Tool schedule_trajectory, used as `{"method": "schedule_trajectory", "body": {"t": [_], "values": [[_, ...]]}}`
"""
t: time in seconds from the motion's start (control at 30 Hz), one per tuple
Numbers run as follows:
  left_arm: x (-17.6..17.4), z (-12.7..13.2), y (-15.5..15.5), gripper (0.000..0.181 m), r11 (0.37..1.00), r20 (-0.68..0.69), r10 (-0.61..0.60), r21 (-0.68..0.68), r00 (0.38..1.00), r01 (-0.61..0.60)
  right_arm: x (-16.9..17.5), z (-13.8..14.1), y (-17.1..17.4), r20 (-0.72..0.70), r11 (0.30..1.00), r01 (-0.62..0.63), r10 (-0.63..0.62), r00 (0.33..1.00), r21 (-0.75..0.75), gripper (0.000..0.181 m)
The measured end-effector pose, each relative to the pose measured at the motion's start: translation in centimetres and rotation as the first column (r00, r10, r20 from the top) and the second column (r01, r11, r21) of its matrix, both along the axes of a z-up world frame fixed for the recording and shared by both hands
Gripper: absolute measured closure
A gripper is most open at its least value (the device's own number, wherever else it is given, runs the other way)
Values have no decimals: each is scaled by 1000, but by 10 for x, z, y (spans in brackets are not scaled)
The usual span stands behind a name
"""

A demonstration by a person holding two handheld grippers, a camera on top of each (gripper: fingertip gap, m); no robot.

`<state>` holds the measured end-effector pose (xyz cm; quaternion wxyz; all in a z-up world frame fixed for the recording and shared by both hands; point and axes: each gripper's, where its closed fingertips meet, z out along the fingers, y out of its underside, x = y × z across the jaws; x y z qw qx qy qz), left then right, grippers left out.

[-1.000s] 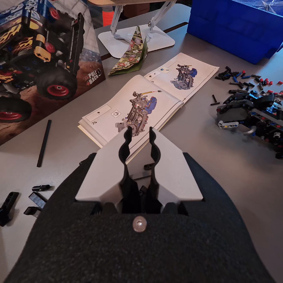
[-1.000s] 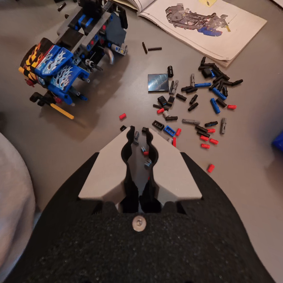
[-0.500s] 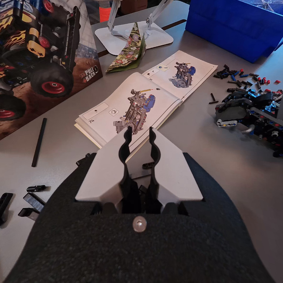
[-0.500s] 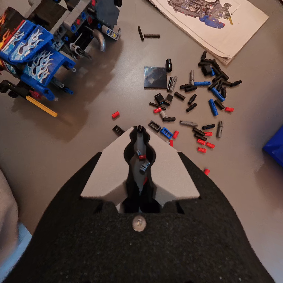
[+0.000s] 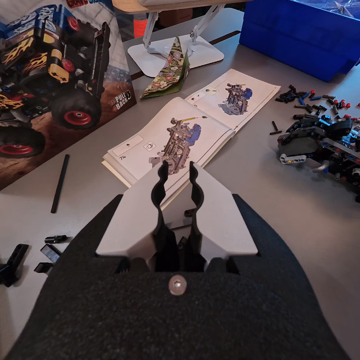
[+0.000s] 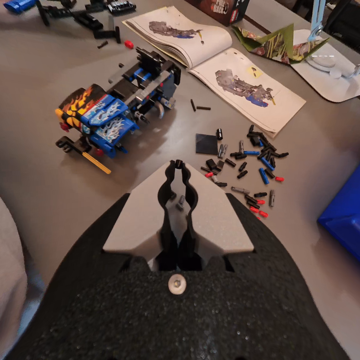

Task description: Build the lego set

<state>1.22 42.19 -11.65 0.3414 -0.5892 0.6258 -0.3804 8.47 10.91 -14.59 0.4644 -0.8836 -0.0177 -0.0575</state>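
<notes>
In the right wrist view my right gripper (image 6: pixel 177 164) is shut on a small black round piece (image 6: pixel 178 162) at its fingertips, held above the grey table. The half-built truck (image 6: pixel 109 115), blue with flame panels and a yellow axle, lies to the left ahead. Loose black, blue and red pins (image 6: pixel 253 167) lie to the right. In the left wrist view my left gripper (image 5: pixel 177 164) is open and empty over the near edge of the open instruction booklet (image 5: pixel 187 132). The truck (image 5: pixel 319 152) shows at the far right there.
The set's box (image 5: pixel 58 81) stands at the left, a long black axle (image 5: pixel 60 183) and black parts (image 5: pixel 13 259) beside it. A blue bin (image 5: pixel 300 33), a white stand base (image 5: pixel 175 52) and folded patterned paper (image 5: pixel 169 78) lie at the back. A dark square tile (image 6: pixel 206 144) lies by the pins. Across from one pair of fingers to the other is roughly 35 cm. The dark square tile (image 6: pixel 206 144) lies around 8 cm away from my right fingertips.
My right gripper closed on the black piece among the pins, then lifted and drew back, tilting up so the truck and booklet show fully. My left gripper stayed open, shifting only slightly.
</notes>
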Motion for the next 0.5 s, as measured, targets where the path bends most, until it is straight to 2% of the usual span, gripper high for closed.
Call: {"method": "schedule_trajectory", "body": {"t": [0.13, 0.27, 0.43, 0.5], "values": [[0, 0, -6, 162, 999, -2, -15, 44, 1000, 15, -26, -5, 6, -47, 996, -89, 89, 995, -1, 175], [1, 2, -10, 163, 992, 9, -26, 126, 1000, 24, -62, -20, 2, -91, 965, -245, 237, 967, -93, 175], [2, -2, -19, 163, 986, -5, -55, 158, 998, 55, -83, -37, -1, -72, 931, -319, 311, 948, -176, 176], [3, -5, -25, 163, 984, -16, -74, 159, 997, 75, -80, -37, 1, -36, 937, -301, 300, 953, -179, 176]]}}
